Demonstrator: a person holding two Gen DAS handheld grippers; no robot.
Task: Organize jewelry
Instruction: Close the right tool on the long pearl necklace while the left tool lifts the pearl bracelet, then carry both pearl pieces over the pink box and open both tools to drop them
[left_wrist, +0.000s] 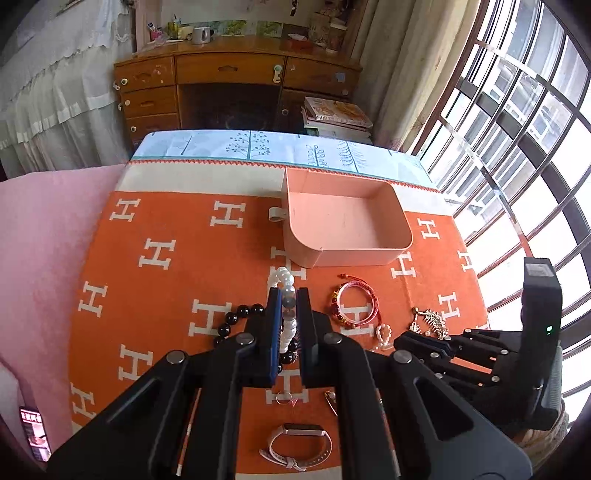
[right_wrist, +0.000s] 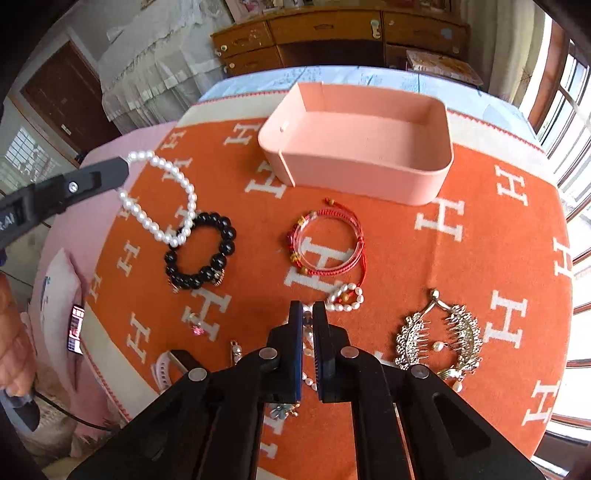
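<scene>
My left gripper (left_wrist: 289, 295) is shut on a white pearl bracelet (left_wrist: 286, 295), which hangs from its tip in the right wrist view (right_wrist: 162, 195) with its lower end over a black bead bracelet (right_wrist: 201, 251). My right gripper (right_wrist: 307, 308) is shut on a beaded pearl chain (right_wrist: 308, 354) low over the orange cloth (right_wrist: 461, 295); it shows at the right of the left wrist view (left_wrist: 417, 341). The empty pink tray (right_wrist: 369, 166) stands behind the jewelry, also in the left wrist view (left_wrist: 354, 254).
On the cloth lie a red cord bracelet (right_wrist: 328, 243), a small pearl ring-loop (right_wrist: 345, 295), a silver hair comb (right_wrist: 439, 336), a pink-stone ring (right_wrist: 195, 326), a pin (right_wrist: 234, 349) and a pale watch band (left_wrist: 295, 445). A wooden desk (left_wrist: 236, 88) stands behind; window bars are at right.
</scene>
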